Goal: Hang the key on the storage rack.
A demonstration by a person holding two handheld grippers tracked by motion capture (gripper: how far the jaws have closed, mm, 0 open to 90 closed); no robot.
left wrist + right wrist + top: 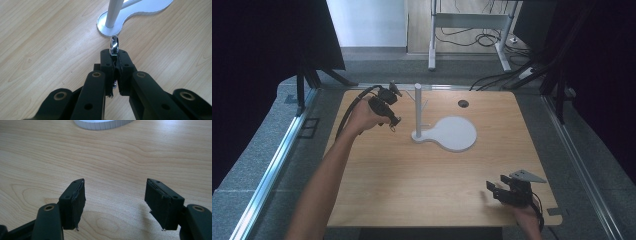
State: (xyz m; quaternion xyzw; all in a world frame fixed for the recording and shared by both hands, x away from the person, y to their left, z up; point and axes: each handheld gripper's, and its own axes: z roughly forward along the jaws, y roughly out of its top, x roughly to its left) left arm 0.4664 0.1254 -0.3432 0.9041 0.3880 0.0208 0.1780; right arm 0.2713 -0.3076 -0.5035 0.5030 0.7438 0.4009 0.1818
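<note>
1. The left gripper has its black jaws clamped together on a small shiny metal piece. The piece is chrome-bright and rounded, and its top stands clear above the jaw tips.
2. That piece is held above the wooden table, just short of the white stand.
3. The stand is a smooth white round post rising from a flat white base. The base is a small disc joined to a larger rounded paddle, and thin pegs branch off the post.
4. The right gripper rests near the table's near right corner with its jaws spread wide and nothing between them. Its pads are matte black and worn at the edges.
5. The tabletop is pale wood with a wavy grain.
</note>
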